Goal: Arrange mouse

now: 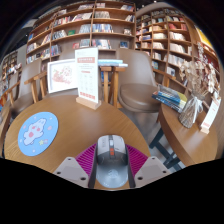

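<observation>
A grey computer mouse with a red stripe by its wheel sits between my gripper's two fingers, their magenta pads pressing on both its sides. It hangs just over the near edge of the round wooden table. A round light-blue mouse mat with a pink pattern lies on the table, ahead and to the left of the fingers.
A standing sign card on a wooden base stands at the table's far side. Wooden chairs sit behind it. Another table with items is at the right. Bookshelves fill the background.
</observation>
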Tool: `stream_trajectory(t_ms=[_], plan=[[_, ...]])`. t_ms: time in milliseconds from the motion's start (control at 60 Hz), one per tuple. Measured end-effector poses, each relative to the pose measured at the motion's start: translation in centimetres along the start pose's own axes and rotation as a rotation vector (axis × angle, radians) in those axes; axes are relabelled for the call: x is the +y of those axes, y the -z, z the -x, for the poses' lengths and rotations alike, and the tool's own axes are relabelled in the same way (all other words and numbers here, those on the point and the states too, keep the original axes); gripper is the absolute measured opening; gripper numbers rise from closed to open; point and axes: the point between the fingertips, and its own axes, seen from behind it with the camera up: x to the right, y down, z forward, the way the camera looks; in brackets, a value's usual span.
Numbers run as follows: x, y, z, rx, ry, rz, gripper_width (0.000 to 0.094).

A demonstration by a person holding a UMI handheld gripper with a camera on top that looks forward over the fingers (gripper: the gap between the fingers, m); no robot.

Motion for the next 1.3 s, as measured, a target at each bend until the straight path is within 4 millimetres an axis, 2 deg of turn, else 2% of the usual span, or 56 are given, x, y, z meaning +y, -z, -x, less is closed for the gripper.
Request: stream_trajectory(t_ms=[83, 200, 317, 433, 500, 567, 683, 750, 883, 933, 967, 1017, 1033, 1067, 1133, 1183, 1300], plan=[[-0.4, 0.6, 0.1, 0.021, -0.022, 0.014, 0.0437], [-4.1, 3.3, 2.1, 0.001, -0.027, -0.044, 0.0438], [-8.3, 6.4, 8.0, -0.092, -0.031, -0.093, 0.0437], [-10.5, 7.3, 15.1, -0.169, -0.025, -0.106, 0.0438], [-10.6, 6.3, 19.0, -0.181, 0.003, -0.101, 0.0437], [-9.3, 4.6, 22.3, -0.195, 0.019, -0.065, 0.0436], [-6.4, 1.9, 25.8, -0.199, 0.028, -0.015, 0.0436], [-5.3, 0.7, 26.2, -0.172, 0.045, -0.008, 0.0439], [-3.1, -0.3, 27.0, -0.17, 0.023, 0.023, 0.0503], [-3.3, -0.4, 27.0, -0.167, 0.027, -0.008, 0.0534], [-3.5, -0.4, 27.0, -0.162, 0.042, -0.026, 0.0612], [-3.4, -0.3, 26.8, -0.146, 0.059, -0.033, 0.0827], [-3.6, -0.1, 26.8, -0.145, 0.067, -0.032, 0.0868], [-3.7, 0.3, 26.6, -0.139, 0.072, -0.042, 0.0832], [-4.2, 2.1, 26.1, -0.135, 0.073, -0.07, 0.0846], [-4.2, 4.2, 25.5, -0.134, 0.079, -0.077, 0.0845], [-3.3, 11.3, 23.2, -0.12, 0.095, -0.112, 0.085]])
